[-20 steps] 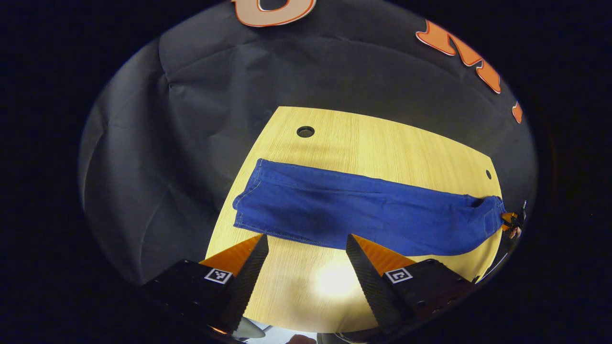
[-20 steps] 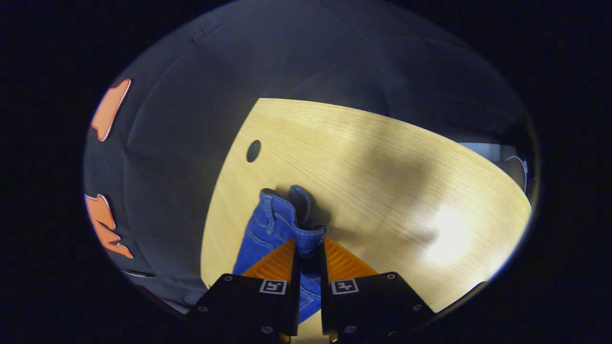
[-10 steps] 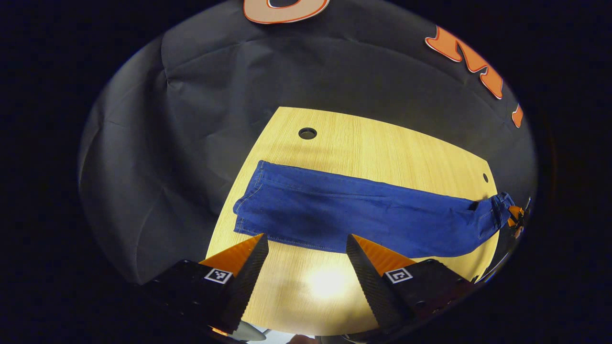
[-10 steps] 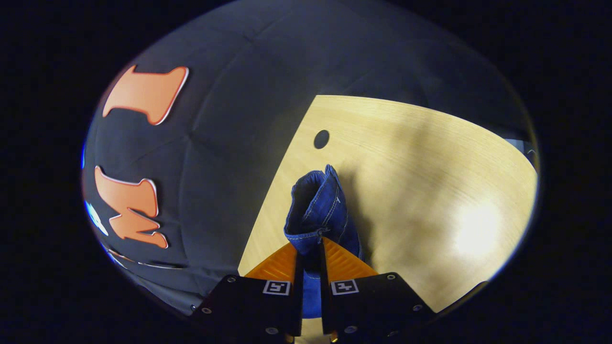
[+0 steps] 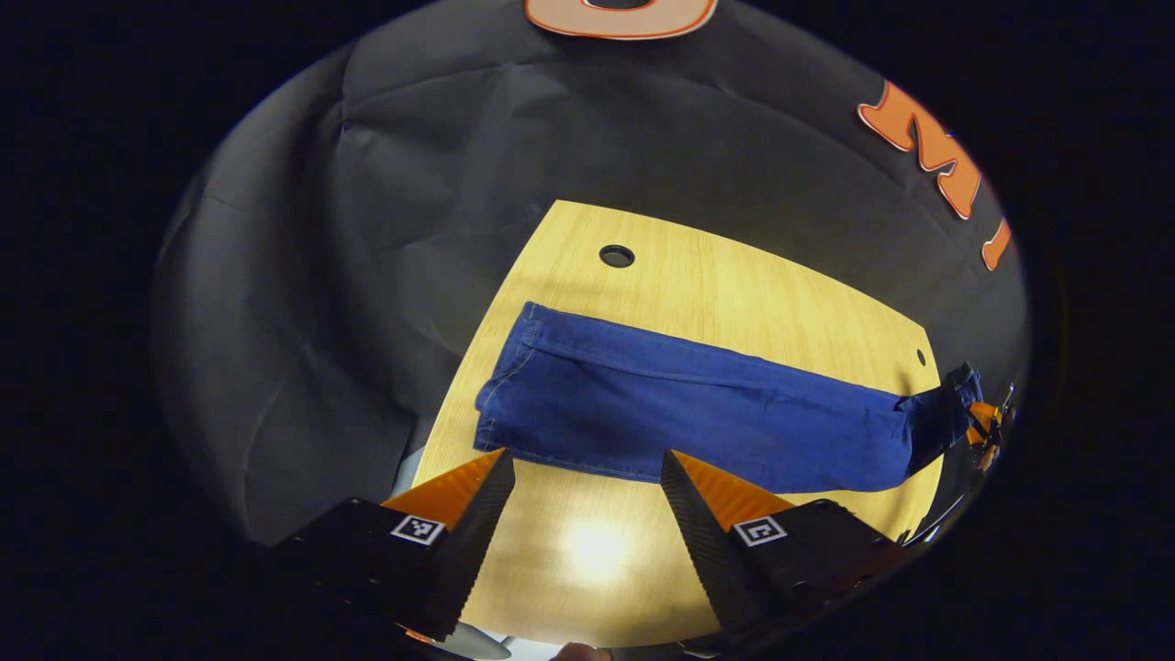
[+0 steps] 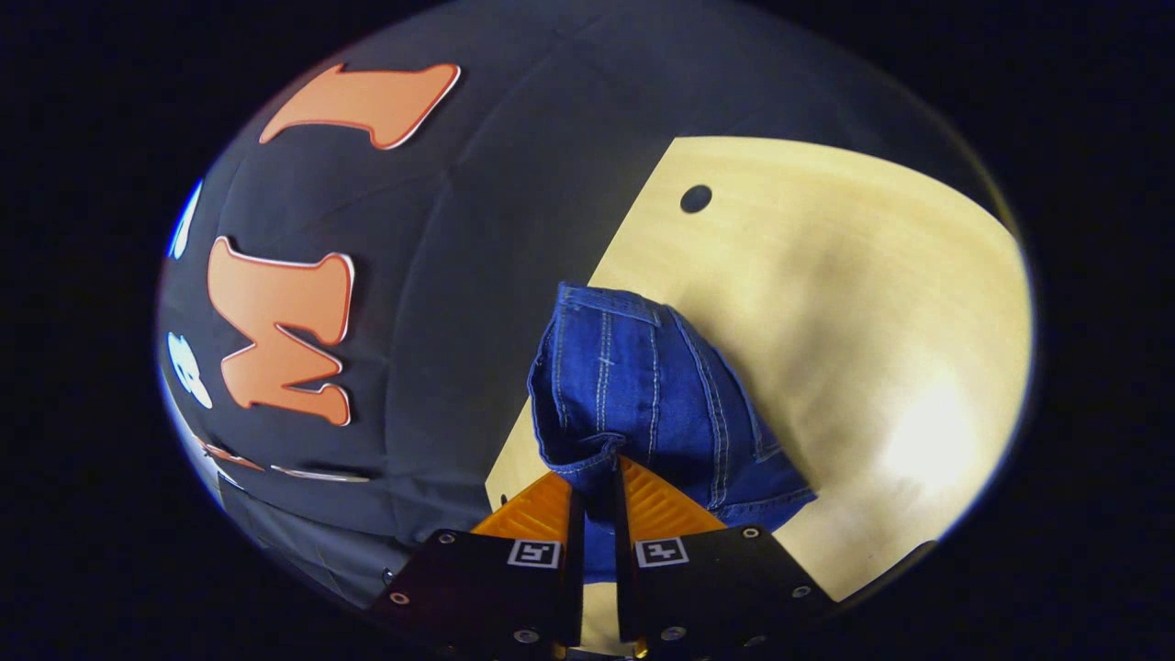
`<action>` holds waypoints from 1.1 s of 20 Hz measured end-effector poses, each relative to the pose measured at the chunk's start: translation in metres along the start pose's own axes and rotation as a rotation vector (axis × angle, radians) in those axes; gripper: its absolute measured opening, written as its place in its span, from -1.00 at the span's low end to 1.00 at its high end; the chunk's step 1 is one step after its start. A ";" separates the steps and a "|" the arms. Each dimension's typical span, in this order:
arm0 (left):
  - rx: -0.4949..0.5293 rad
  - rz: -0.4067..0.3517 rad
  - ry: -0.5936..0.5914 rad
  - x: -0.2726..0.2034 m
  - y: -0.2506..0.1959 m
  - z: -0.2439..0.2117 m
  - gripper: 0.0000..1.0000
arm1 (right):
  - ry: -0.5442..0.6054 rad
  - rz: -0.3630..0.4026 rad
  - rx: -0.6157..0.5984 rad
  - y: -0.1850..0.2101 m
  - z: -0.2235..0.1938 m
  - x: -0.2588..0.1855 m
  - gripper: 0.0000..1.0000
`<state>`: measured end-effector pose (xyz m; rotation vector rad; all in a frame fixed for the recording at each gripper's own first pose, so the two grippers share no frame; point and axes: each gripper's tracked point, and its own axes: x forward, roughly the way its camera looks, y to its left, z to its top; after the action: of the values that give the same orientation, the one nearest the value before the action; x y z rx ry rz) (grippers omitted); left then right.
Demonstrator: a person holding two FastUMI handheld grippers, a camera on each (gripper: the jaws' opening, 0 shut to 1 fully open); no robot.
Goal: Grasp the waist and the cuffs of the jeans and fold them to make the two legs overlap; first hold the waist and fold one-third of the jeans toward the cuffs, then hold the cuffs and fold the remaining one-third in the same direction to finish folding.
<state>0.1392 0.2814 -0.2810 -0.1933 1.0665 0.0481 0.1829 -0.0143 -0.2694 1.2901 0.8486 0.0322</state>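
Right tongs (image 6: 592,477) pinching the jeans' waist (image 6: 633,386); left tongs (image 5: 587,468) gaping empty.

The jeans (image 5: 698,413) are lying stretched across the wooden desk (image 5: 734,294), cuffs (image 5: 505,390) toward nine o'clock and the waist lifting at three o'clock, where the right tongs are clamping it; the left tongs are hovering above the near hem.

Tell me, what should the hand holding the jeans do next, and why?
Probably carry the waist over toward the cuffs. The right gripper is shut on the waist, lifted off the table, while the legs lie flat and the left gripper hangs open.
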 end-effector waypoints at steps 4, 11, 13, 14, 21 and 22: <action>-0.035 -0.024 -0.006 0.005 0.016 -0.002 0.97 | 0.087 0.012 -0.017 0.019 -0.052 0.017 -0.69; -0.057 -0.052 -0.010 0.010 0.035 -0.002 0.96 | 0.211 -0.013 -0.083 0.036 -0.130 0.051 -0.69; -0.057 -0.057 -0.010 0.012 0.040 -0.002 0.96 | 0.230 -0.012 -0.090 0.040 -0.142 0.063 -0.68; -0.059 -0.058 -0.006 0.014 0.041 -0.002 0.97 | 0.237 -0.021 -0.093 0.041 -0.148 0.068 -0.69; -0.076 -0.072 -0.004 0.022 0.053 0.002 0.96 | 0.279 -0.113 -0.163 0.034 -0.188 0.096 -0.68; -0.086 -0.083 -0.004 0.024 0.054 0.003 0.96 | 0.273 -0.145 -0.164 0.027 -0.192 0.101 -0.67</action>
<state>0.1465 0.3335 -0.3078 -0.3142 1.0521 0.0198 0.1567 0.1995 -0.3052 1.0814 1.1483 0.1628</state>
